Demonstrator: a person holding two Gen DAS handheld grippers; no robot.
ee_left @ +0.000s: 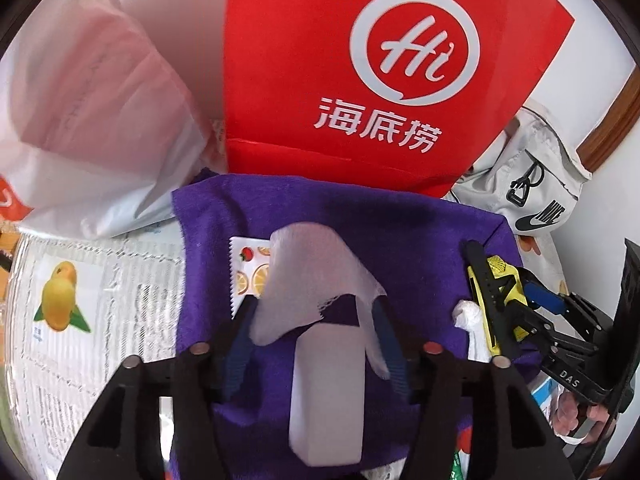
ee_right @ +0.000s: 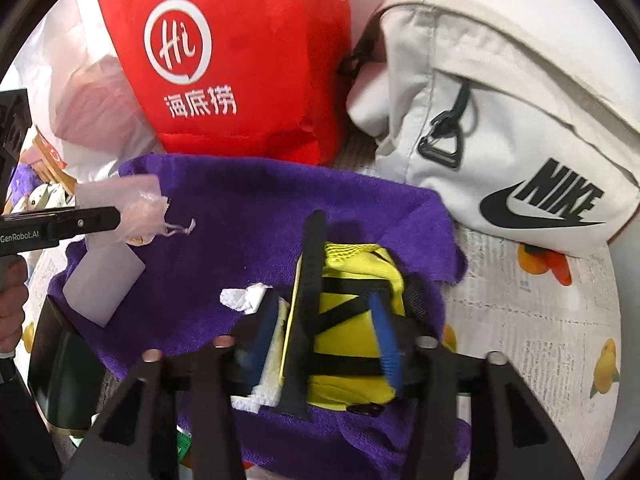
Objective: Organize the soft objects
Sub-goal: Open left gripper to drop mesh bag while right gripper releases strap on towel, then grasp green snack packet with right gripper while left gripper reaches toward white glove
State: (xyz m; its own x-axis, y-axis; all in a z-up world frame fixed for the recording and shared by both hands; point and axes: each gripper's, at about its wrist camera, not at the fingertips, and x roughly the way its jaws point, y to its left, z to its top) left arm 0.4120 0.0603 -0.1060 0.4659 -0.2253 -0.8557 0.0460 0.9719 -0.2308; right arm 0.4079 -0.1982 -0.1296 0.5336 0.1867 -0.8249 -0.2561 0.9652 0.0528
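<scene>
Bags fill the space ahead of both grippers: a red tote [ee_left: 360, 80] printed with a white logo stands straight ahead of the left gripper [ee_left: 316, 316], with a white Nike pouch [ee_right: 500, 128] ahead and to the right of the right gripper [ee_right: 324, 328]. Beneath both lies a purple towel [ee_right: 248, 216]. The right gripper's blue pads [ee_right: 382, 332] are closed on a yellow-and-black glove [ee_right: 356, 300]. The left gripper's jaws stand part-open, pinching a sheer pink pouch [ee_left: 312, 276]; a white block [ee_left: 328, 392] sits on the towel just below and between its fingers.
</scene>
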